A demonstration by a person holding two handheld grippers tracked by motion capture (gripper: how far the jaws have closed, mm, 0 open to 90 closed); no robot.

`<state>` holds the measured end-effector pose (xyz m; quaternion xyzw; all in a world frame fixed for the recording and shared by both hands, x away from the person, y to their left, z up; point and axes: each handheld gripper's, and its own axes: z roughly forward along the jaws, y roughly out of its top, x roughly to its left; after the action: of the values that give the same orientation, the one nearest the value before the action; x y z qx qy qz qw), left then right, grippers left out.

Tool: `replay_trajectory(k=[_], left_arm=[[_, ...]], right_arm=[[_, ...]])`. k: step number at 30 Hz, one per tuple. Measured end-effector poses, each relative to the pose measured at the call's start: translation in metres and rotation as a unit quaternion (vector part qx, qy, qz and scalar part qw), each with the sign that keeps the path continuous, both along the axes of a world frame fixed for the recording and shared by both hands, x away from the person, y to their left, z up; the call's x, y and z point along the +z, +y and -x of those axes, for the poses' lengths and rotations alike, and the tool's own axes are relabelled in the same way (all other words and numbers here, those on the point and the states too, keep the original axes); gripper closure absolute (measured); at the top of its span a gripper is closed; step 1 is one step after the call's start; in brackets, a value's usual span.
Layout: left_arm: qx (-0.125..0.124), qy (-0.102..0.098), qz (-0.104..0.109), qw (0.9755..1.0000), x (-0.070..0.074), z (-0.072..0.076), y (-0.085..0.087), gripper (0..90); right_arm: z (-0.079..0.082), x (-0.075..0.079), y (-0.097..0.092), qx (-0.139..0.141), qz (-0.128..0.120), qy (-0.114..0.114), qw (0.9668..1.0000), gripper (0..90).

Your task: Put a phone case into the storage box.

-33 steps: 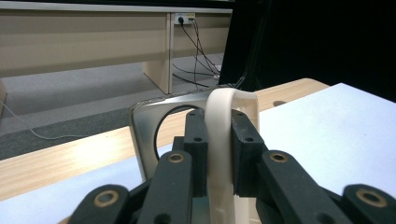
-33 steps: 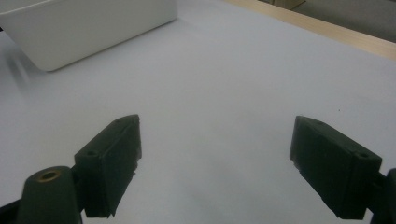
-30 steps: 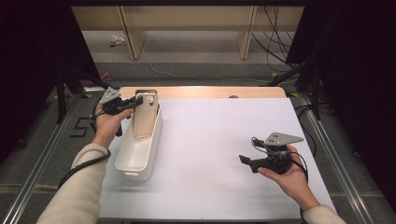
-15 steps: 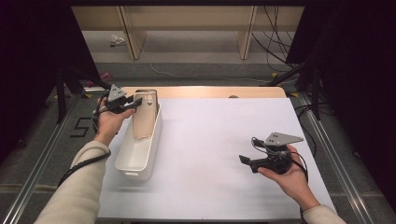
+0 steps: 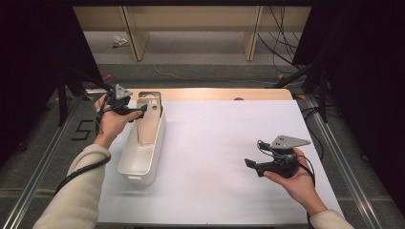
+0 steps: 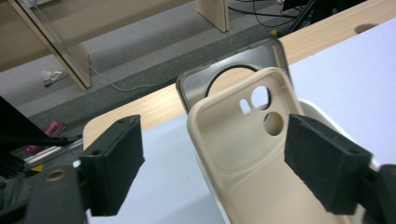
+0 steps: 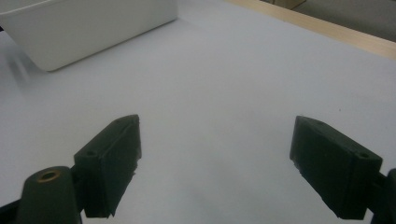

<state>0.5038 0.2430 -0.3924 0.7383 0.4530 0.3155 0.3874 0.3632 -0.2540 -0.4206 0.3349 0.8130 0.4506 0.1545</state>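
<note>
At ten o'clock on the white table [image 5: 215, 157], the left gripper [image 5: 138, 110] has just been opening — its jaws stand wide, clear of the beige phone case [image 6: 243, 140] leaning in the white bin [image 5: 138, 164]. At four o'clock the right gripper [image 5: 249, 163] gapes empty.

surface: wooden counter [image 5: 200, 94] | cover: white sheet [image 5: 215, 157] over most of it | on sheet: white bin [image 5: 138, 162], left side, lengthwise
</note>
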Motion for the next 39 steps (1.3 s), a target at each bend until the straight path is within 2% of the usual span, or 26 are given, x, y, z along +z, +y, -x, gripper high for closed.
replay_trajectory(k=[4,8,10,14,18,25,33,34,39], left_arm=[[-0.016,0.005,0.014,0.9998,0.008,0.018,0.002,14.0],[-0.032,-0.001,0.048,0.9983,0.013,0.042,0.004,11.5],[-0.039,-0.003,0.053,0.9978,0.015,0.054,0.004,10.4],[-0.062,-0.003,0.077,0.9951,0.016,0.083,0.004,8.8],[-0.076,-0.005,0.078,0.9941,0.016,0.103,0.002,8.2],[-0.097,-0.017,0.08,0.9919,0.01,0.127,-0.005,9.0],[-0.117,-0.039,0.1,0.9873,-0.001,0.16,-0.013,10.2],[-0.121,-0.042,0.106,0.986,-0.004,0.165,-0.014,10.2],[-0.135,-0.045,0.107,0.9839,-0.016,0.176,-0.02,10.1]], right_arm=[[0.0,0.0,0.0,-0.001,-0.001,0.0,1.0,17.4],[0.0,0.0,0.0,-0.001,-0.001,0.0,1.0,17.4],[0.0,0.0,0.001,-0.001,-0.001,0.0,1.0,17.4],[0.0,0.0,0.001,-0.001,-0.001,0.001,1.0,17.4],[0.0,0.0,0.001,-0.002,-0.001,0.001,1.0,17.3],[0.0,0.0,0.0,-0.003,-0.003,0.003,1.0,17.0],[0.0,0.0,0.0,-0.001,-0.004,0.002,1.0,16.9],[0.0,0.0,0.0,-0.001,-0.005,0.002,1.0,16.9],[0.001,0.0,0.001,0.0,-0.006,0.002,1.0,16.8]])
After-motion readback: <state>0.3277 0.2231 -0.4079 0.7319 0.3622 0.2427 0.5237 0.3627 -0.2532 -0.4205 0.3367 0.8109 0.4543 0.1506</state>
